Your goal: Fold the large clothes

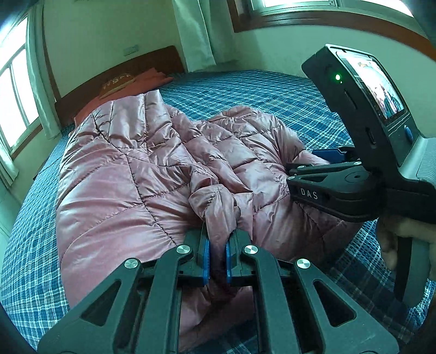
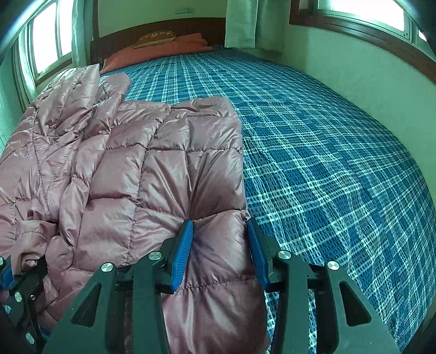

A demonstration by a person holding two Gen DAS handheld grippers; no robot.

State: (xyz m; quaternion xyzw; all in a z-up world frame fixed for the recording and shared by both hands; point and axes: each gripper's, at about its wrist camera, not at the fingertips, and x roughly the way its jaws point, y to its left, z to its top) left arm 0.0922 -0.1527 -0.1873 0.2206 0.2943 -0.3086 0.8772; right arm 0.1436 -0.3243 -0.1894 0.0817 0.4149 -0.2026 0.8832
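A shiny pink quilted down jacket (image 1: 122,177) lies crumpled on the blue plaid bed (image 1: 259,92). My left gripper (image 1: 218,245) is shut on a thin bunched fold of the jacket near its front edge. To its right, my right gripper (image 1: 302,163) is clamped on the jacket's puffy right side. In the right wrist view the right gripper (image 2: 220,237) has its blue pads pressed into a thick padded edge of the jacket (image 2: 122,177), which bulges between them. The left gripper (image 2: 16,269) shows at the lower left, holding fabric.
Bare plaid bedspread (image 2: 327,149) stretches to the right of the jacket, up to a pale wall (image 2: 368,68). Orange pillows (image 2: 163,49) and a brown cushion (image 2: 155,36) lie against the wooden headboard (image 2: 163,26). Windows flank the bed. A hand (image 1: 395,239) holds the right gripper's handle.
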